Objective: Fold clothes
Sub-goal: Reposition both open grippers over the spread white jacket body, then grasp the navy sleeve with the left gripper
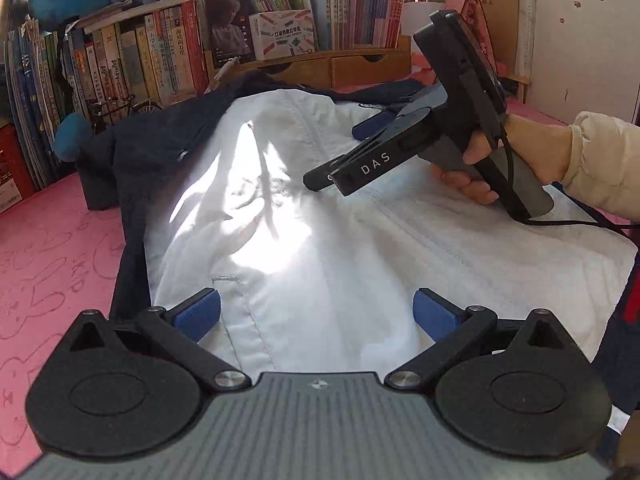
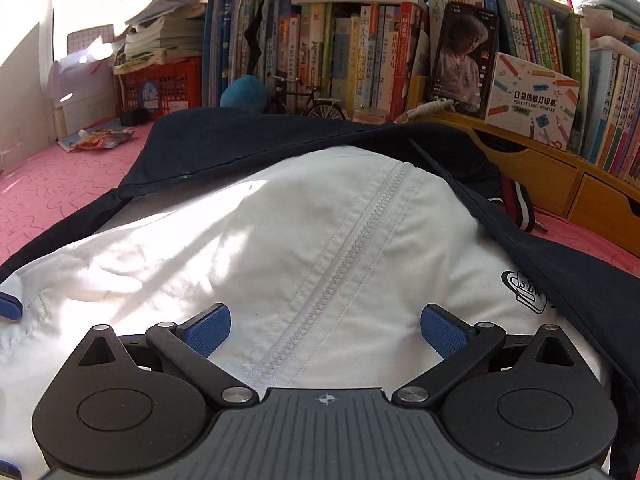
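Jacket (image 1: 320, 248) fabric fills the left wrist view — a white front panel with navy sleeves and edges, spread flat on a pink worktop (image 1: 52, 248) printed with rabbit outlines. The left tongs (image 1: 316, 312) stand spread wide above the white cloth near its lower hem, blue pads apart and pinching nothing. Across the garment, a hand (image 1: 480, 160) in a cream sleeve (image 1: 604, 164) holds the right tongs (image 1: 380, 116), which hang over the upper part of the jacket. Books (image 1: 160, 52) line the back.

From the right wrist view, the right tongs (image 2: 325, 334) are likewise spread wide — nothing sits between the blue pads. They hover over the white panel, on either side of the closed zip (image 2: 340, 264) that runs up the middle. A small black logo (image 2: 526, 292) shows on the chest at right, beside the navy sleeve. A model bicycle (image 2: 308, 100) stands beyond the jacket, before the books.
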The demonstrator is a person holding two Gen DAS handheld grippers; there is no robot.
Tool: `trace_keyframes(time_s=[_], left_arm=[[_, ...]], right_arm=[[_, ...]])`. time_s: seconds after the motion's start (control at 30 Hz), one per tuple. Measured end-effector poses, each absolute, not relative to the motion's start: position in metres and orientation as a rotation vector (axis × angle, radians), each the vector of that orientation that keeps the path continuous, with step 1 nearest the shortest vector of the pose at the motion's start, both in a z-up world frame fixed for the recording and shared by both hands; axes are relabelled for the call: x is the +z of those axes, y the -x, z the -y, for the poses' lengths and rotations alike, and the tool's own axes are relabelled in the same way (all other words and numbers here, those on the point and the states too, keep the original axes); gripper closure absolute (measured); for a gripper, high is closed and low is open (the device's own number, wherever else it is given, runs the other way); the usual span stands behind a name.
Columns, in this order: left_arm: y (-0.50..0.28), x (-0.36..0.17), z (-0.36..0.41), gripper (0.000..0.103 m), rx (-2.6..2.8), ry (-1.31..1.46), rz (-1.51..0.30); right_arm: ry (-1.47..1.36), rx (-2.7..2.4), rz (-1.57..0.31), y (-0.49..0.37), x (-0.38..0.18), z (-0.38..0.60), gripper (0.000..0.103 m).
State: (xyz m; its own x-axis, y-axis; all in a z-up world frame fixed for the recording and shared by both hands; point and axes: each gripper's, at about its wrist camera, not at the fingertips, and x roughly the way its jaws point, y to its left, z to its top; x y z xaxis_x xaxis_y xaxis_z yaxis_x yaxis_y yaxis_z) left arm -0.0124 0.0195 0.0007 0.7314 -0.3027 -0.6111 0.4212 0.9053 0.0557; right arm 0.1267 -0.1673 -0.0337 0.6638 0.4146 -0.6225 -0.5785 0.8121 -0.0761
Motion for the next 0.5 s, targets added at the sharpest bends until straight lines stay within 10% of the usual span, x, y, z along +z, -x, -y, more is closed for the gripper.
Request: trace_keyframes(time_s=[0.5], left_arm=[[-0.215,0.073,0.017,0.000,-0.251,-0.126,-0.508]], right_arm=[[0.290,0.570,-0.645,-0.127,-0.035,0.164,0.000]])
